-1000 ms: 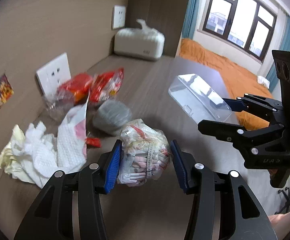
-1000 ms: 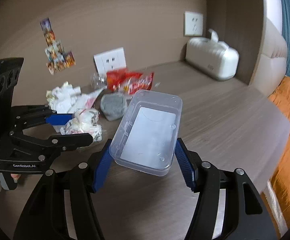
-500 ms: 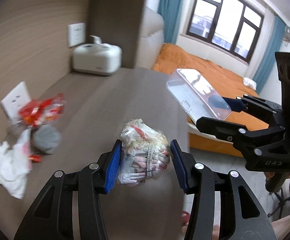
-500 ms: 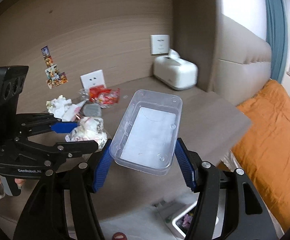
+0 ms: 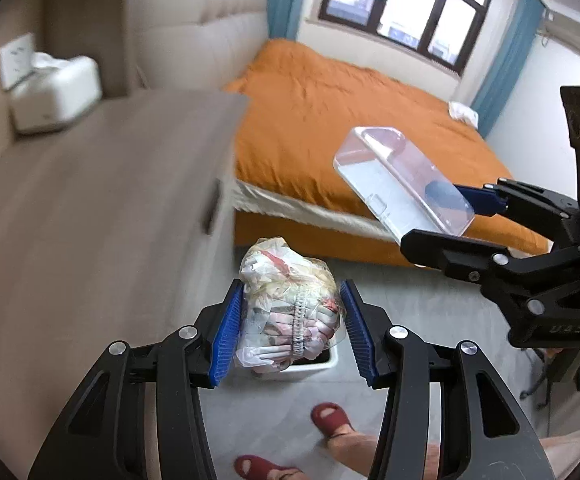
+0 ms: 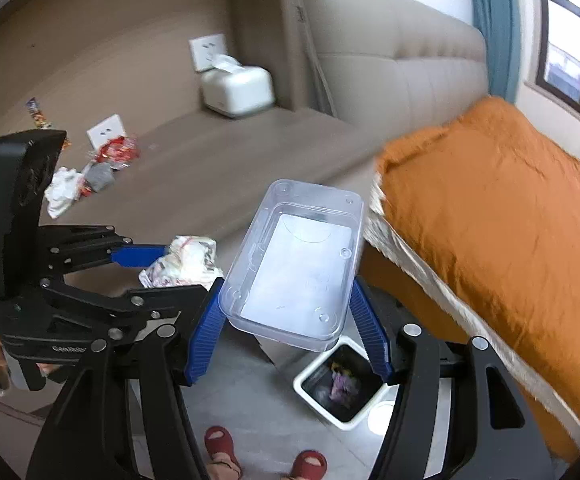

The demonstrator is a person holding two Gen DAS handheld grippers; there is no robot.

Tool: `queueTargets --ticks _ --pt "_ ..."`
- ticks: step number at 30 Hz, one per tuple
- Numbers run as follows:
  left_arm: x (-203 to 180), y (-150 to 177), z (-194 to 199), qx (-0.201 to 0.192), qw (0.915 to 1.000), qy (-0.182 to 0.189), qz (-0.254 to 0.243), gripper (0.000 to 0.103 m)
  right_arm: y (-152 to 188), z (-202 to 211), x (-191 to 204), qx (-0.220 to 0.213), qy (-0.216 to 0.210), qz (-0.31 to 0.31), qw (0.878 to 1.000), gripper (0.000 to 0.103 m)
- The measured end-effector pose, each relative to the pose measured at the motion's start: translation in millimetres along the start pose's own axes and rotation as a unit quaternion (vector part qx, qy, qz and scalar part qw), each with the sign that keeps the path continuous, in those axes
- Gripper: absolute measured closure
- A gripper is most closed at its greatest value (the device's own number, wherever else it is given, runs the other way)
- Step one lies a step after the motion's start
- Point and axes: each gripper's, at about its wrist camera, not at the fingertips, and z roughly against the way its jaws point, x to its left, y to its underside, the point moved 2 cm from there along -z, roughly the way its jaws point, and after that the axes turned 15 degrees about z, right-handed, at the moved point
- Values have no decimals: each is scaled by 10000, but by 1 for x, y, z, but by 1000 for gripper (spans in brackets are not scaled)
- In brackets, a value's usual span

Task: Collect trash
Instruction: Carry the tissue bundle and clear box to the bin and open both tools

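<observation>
Now both grippers are hanging out past the desk edge (image 5: 225, 152), whereas half a second ago they were still over the desktop — so the carry is nearly over and the drop looks close. The left gripper (image 5: 292, 320) is clamping a knotted plastic bag of trash (image 5: 285, 308) between its blue pads, directly above the white bin (image 6: 344, 390) on the floor beside the bed (image 6: 510, 240). The right gripper (image 6: 290, 332) is holding a clear plastic container (image 6: 296, 260), empty, by its near end. Its long axis is running straight out along the fingers, far end tipped upward, open side facing the camera. More scraps (image 6: 89, 176) are still lying on the desk, so collecting is far from finished.
</observation>
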Motion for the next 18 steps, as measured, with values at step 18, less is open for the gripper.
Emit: queueTargets --ticks 18 --pt "-27 52 -204 831 9963 -191 -112 55 126 -129 -69 801 -402 -230 9957 40"
